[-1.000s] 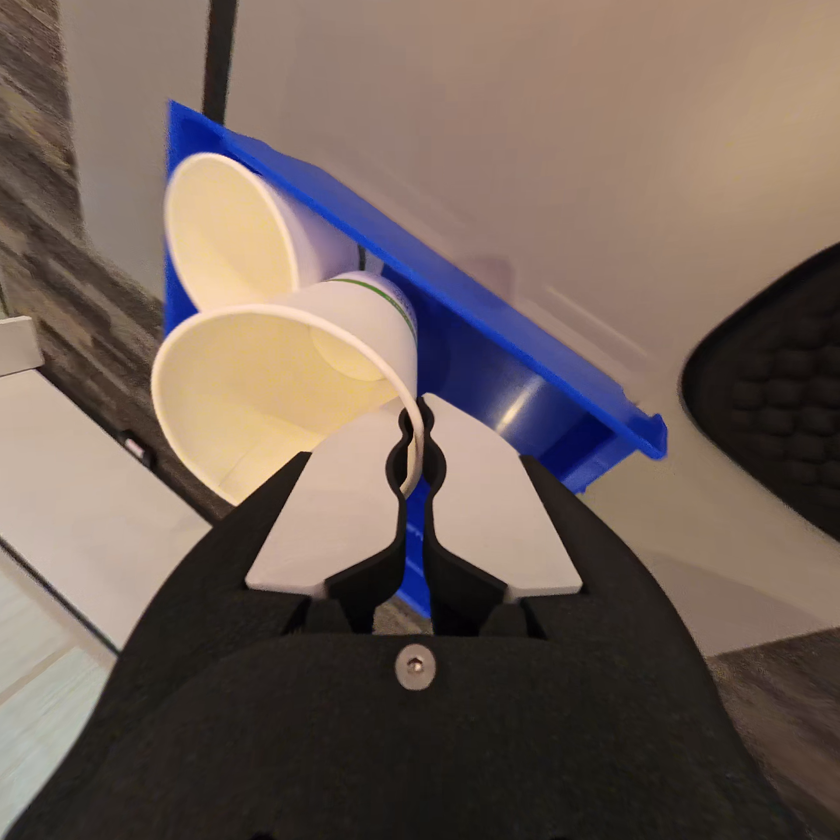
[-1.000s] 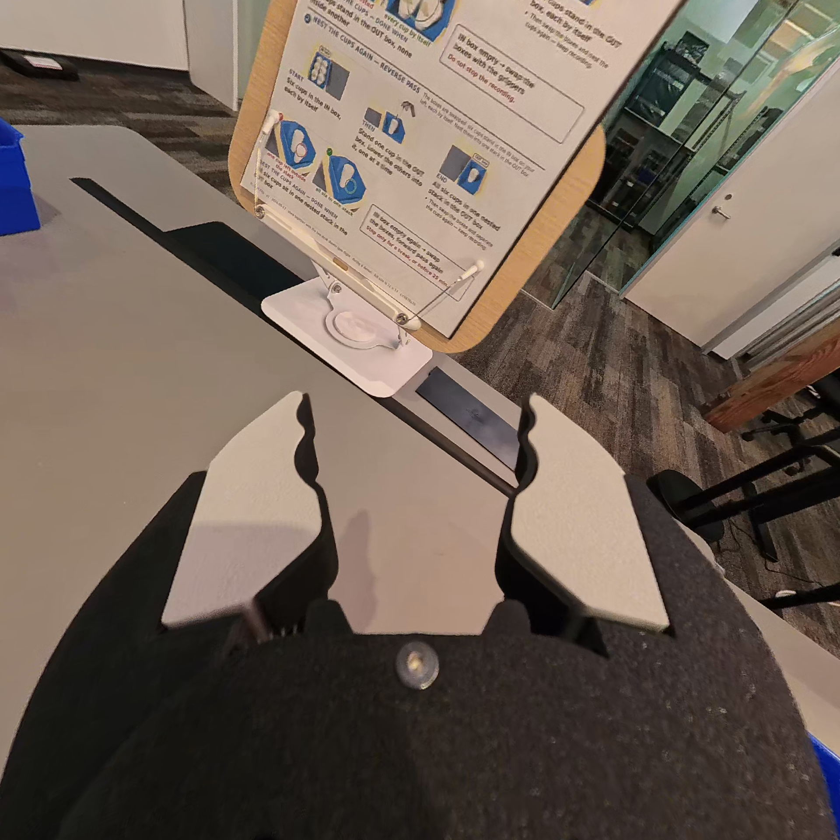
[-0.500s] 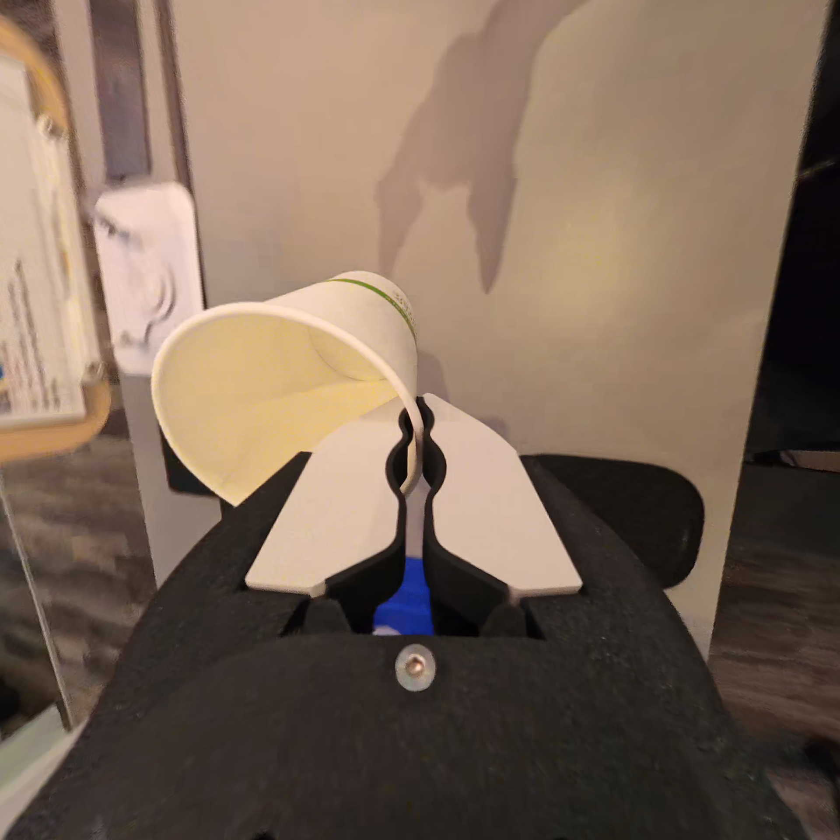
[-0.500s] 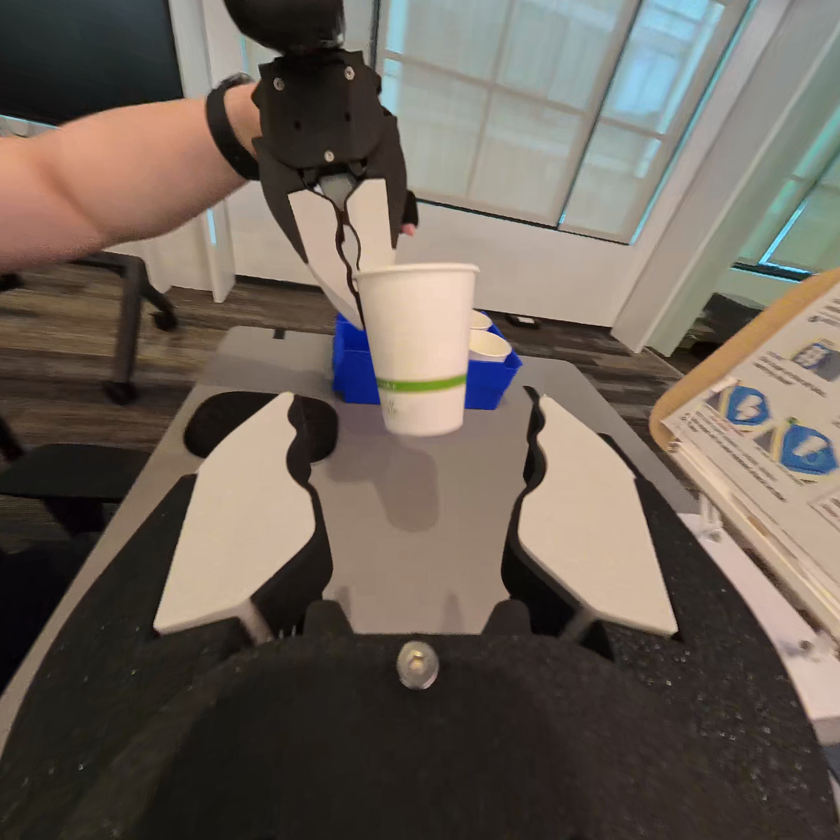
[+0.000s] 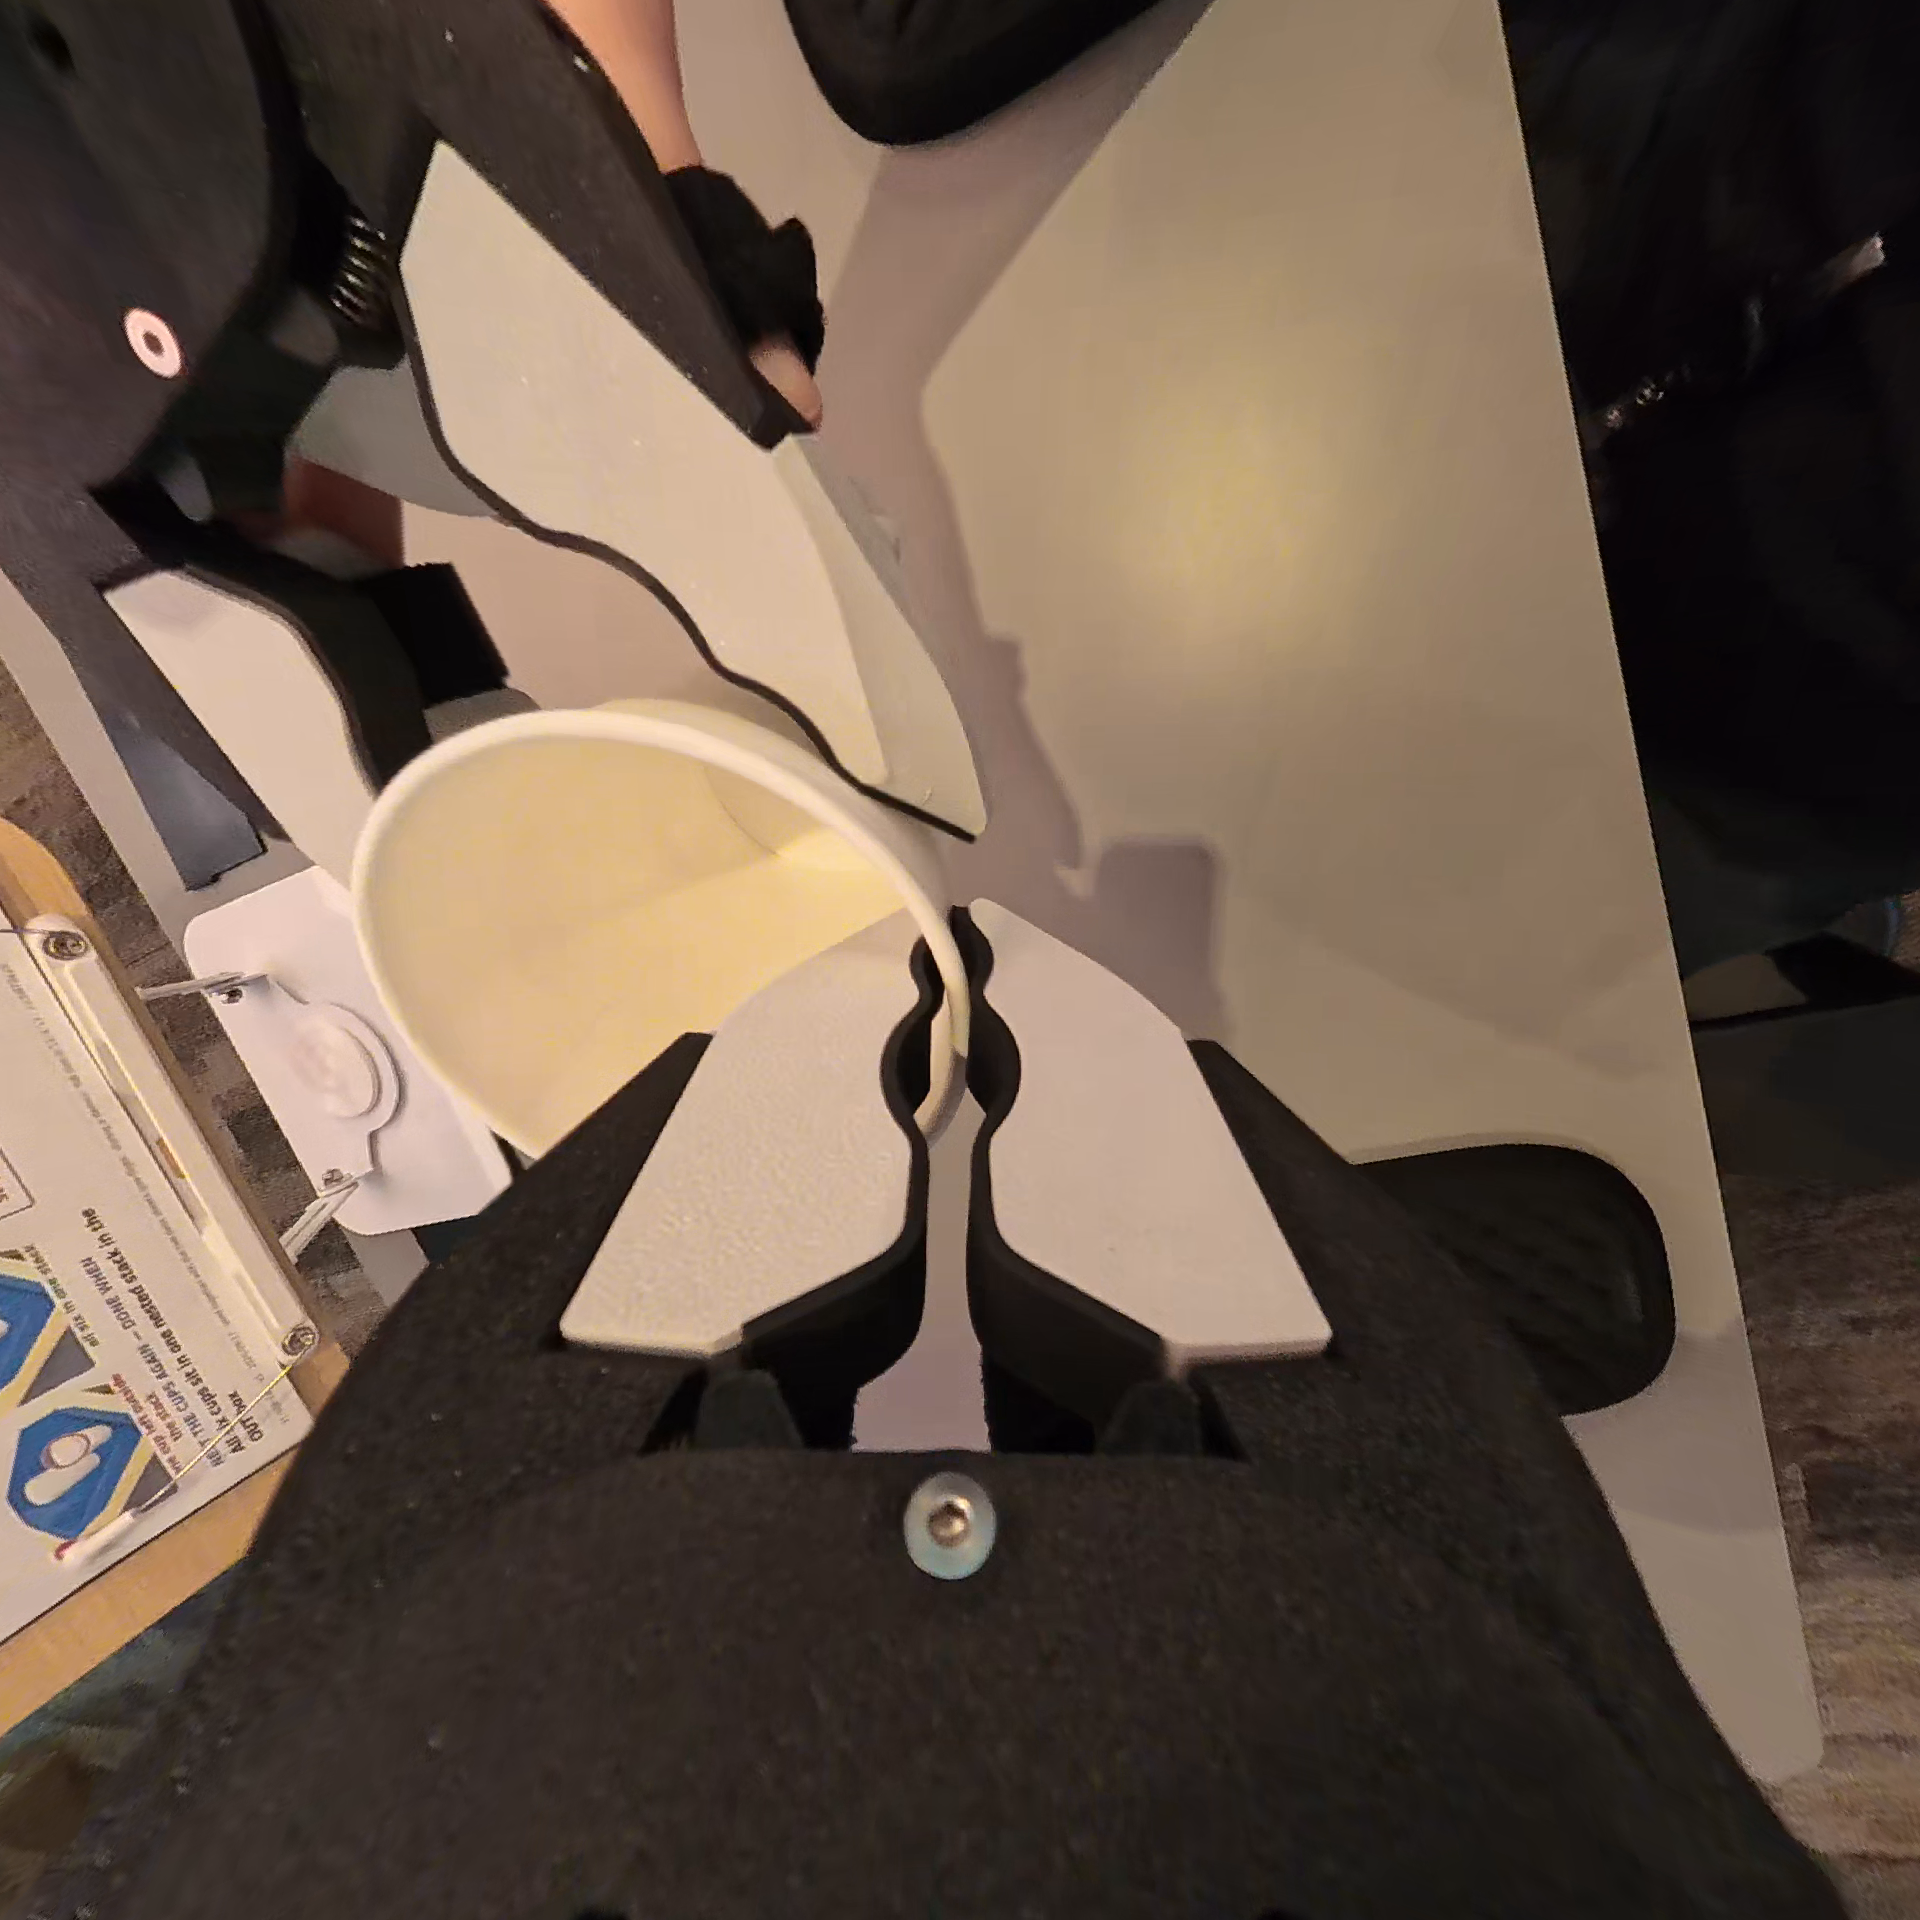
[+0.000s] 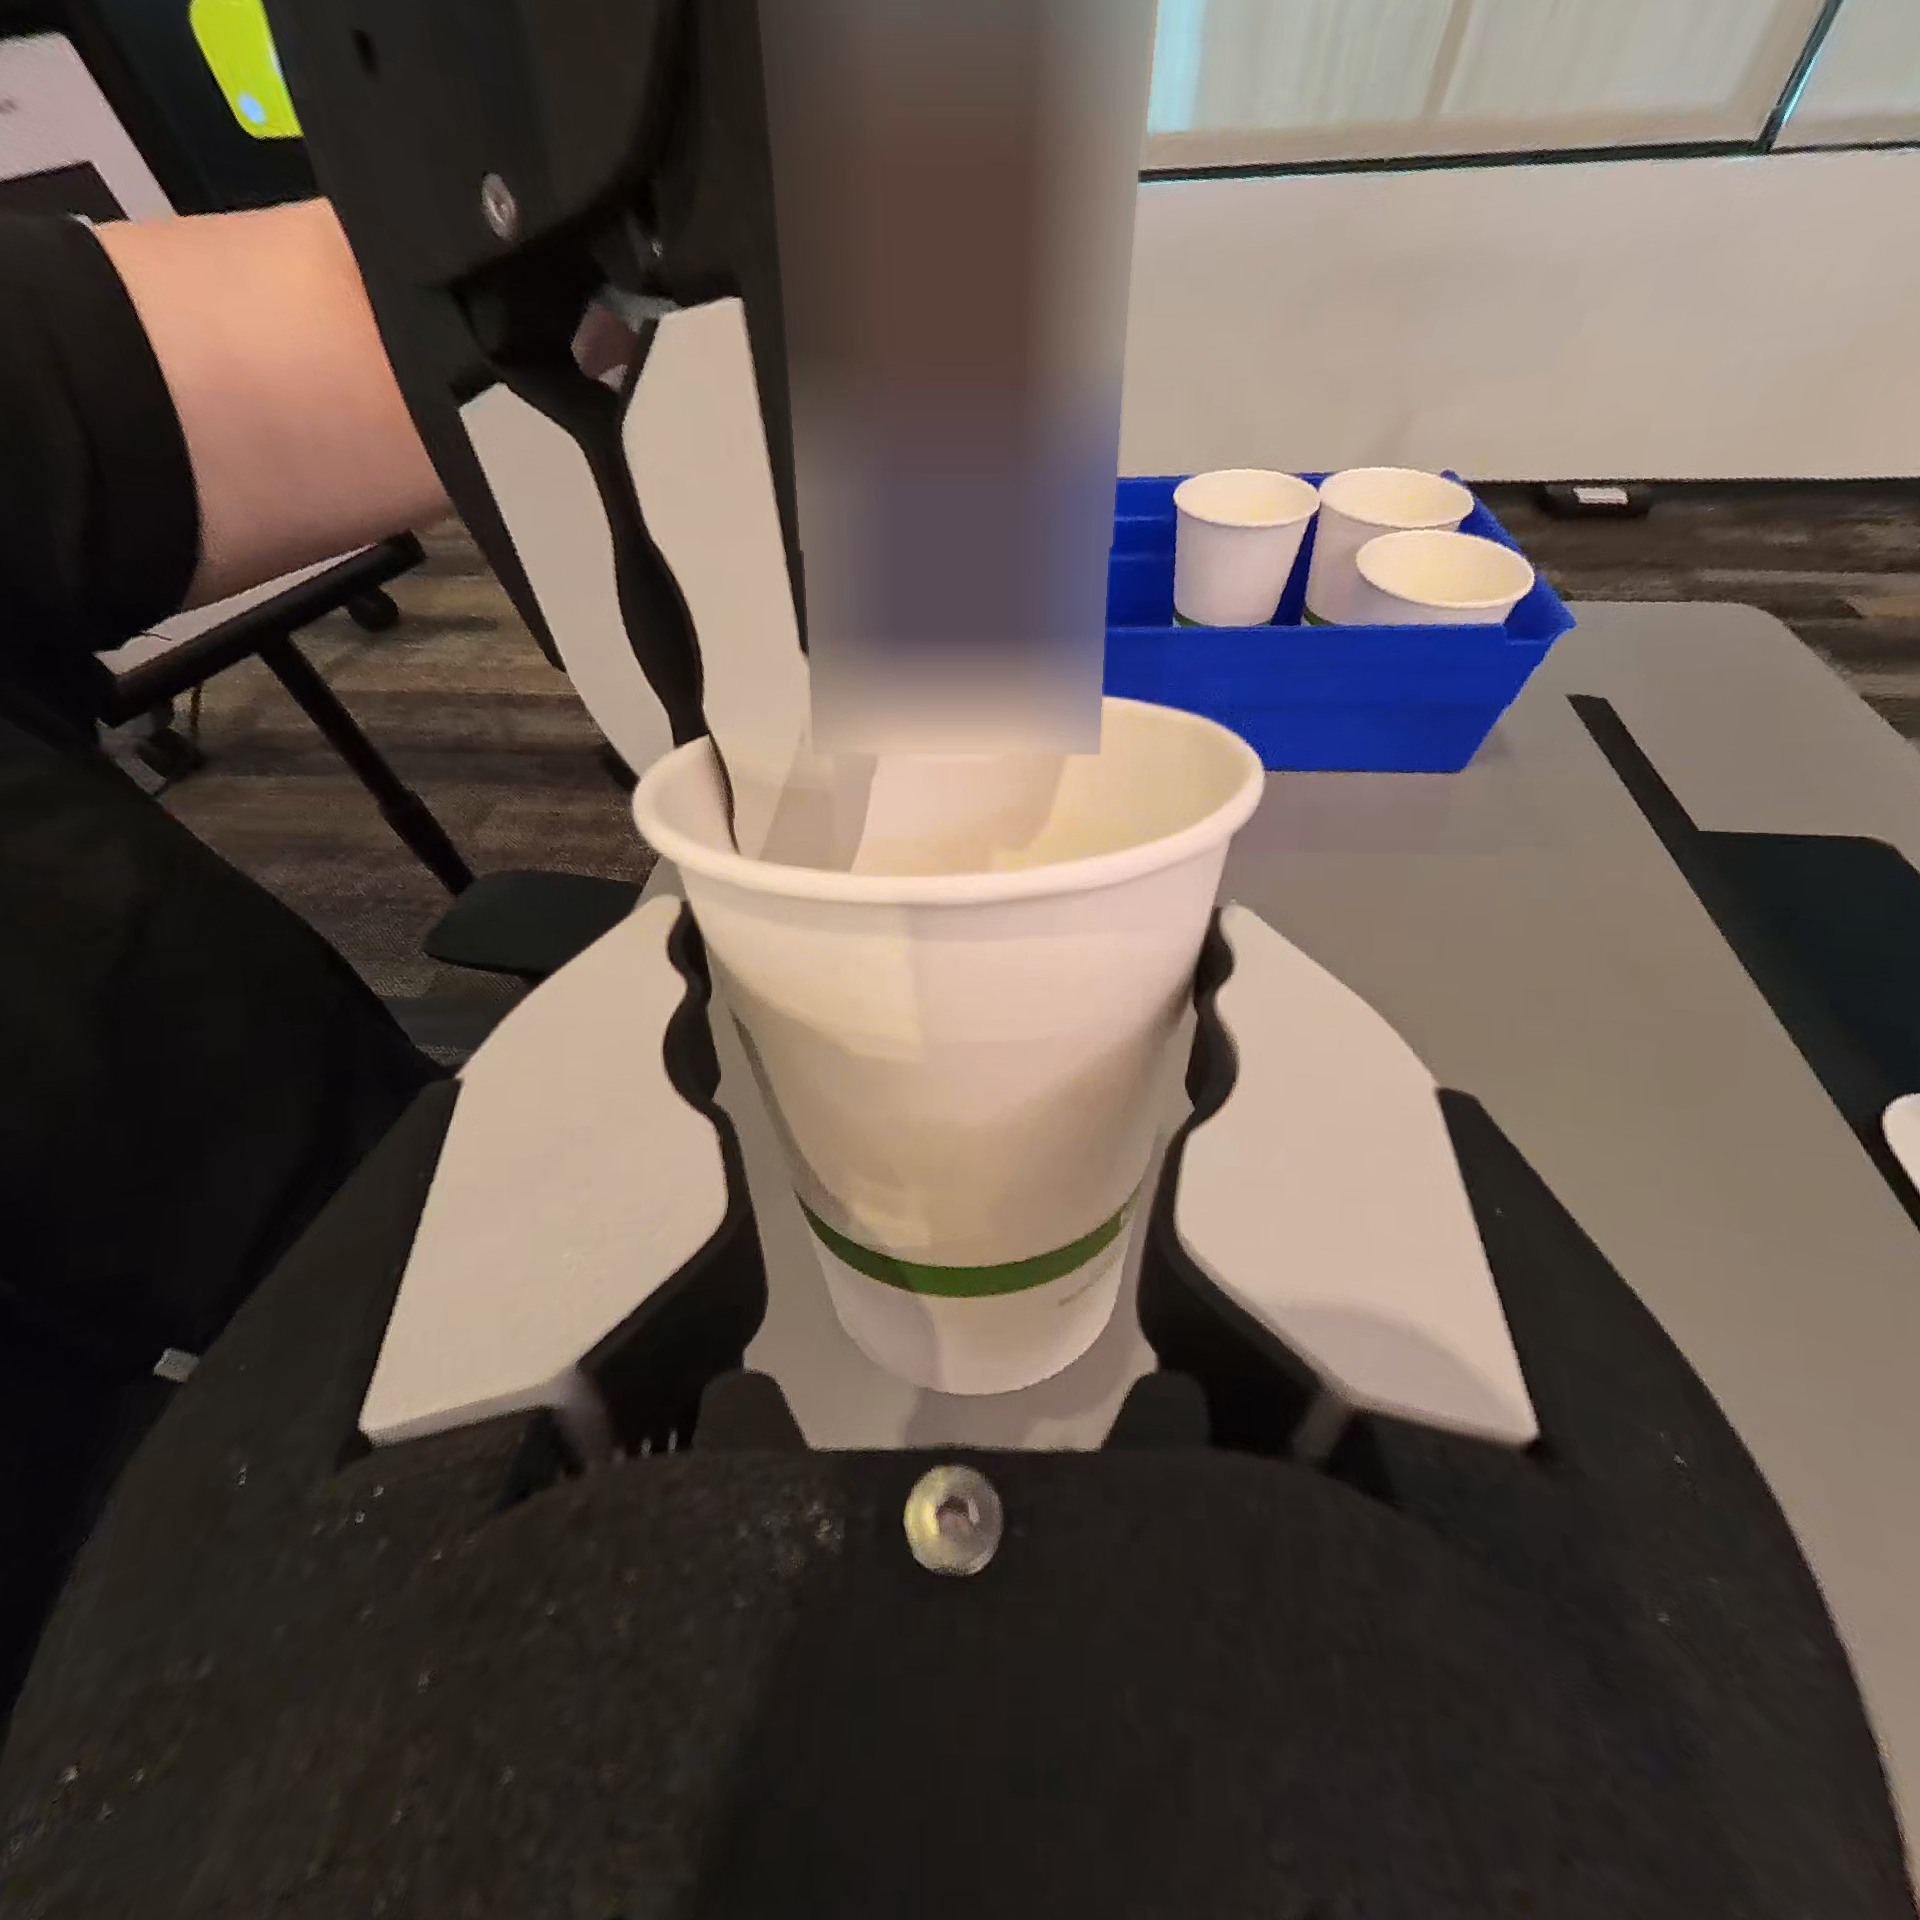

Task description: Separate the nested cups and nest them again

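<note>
A white paper cup with a green band hangs upright above the grey table. My left gripper is shut on its rim, one finger inside the cup and one outside; it comes down from above in the right wrist view. My right gripper is open, with one finger on each side of the cup's body, close to or just touching its wall. The cup's open mouth fills the left wrist view, with a right finger beyond it.
A blue bin at the far end of the table holds three upright white cups. An instruction board on a stand is at the left. A black chair seat sits beside the table. A person's arm is at left.
My left gripper carried the cup away from the blue bin toward my right gripper. My right gripper swung round and moved in until the cup sat between its open fingers.
</note>
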Tool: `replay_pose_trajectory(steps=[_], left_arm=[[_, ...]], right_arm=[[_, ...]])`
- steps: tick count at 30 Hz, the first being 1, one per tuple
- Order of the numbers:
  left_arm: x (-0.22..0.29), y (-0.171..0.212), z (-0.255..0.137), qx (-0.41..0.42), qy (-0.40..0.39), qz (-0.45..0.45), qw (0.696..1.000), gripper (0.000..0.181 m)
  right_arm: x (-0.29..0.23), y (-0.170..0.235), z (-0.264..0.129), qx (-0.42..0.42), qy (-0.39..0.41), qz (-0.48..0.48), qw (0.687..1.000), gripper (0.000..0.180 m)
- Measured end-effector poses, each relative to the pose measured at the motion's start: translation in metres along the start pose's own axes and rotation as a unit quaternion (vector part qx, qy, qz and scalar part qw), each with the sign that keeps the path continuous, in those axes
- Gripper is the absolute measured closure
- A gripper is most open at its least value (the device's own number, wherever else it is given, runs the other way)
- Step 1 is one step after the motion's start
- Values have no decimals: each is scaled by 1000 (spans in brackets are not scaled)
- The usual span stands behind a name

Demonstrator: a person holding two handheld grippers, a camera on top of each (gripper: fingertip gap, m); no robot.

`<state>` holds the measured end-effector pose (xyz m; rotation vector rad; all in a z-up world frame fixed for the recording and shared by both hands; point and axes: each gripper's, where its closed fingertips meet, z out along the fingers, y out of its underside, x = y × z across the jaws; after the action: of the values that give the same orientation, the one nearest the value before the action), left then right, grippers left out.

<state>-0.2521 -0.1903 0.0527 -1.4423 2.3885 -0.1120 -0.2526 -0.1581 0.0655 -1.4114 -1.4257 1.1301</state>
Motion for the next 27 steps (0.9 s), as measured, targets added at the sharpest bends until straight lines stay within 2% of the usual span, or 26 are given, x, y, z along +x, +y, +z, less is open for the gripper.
replay_pose_trajectory(steps=[4,7,13,16,20,22,23,25,27], left_arm=[[0,-5,1,9,-1,-5,1000,179],[-6,-6,1,17,-20,-21,999,162],[-20,-3,-14,42,-78,-46,995,152],[-28,4,-33,69,-118,-74,988,151],[-35,18,-58,118,-158,-119,973,152],[-39,26,-68,136,-174,-139,965,152],[-40,31,-71,139,-182,-147,962,152],[-40,42,-72,136,-188,-160,960,152],[-37,50,-69,131,-184,-169,959,152]], right_arm=[[-3,2,-3,-7,-19,9,1000,93],[-4,7,-4,-17,-36,18,999,94],[14,8,-23,-12,3,18,1000,94],[32,5,-57,-2,52,22,998,93],[60,-4,-146,51,171,46,983,93],[78,2,-211,66,289,55,954,93],[90,7,-254,73,378,47,922,93],[102,21,-351,100,559,23,823,93],[95,36,-429,175,657,15,733,93]])
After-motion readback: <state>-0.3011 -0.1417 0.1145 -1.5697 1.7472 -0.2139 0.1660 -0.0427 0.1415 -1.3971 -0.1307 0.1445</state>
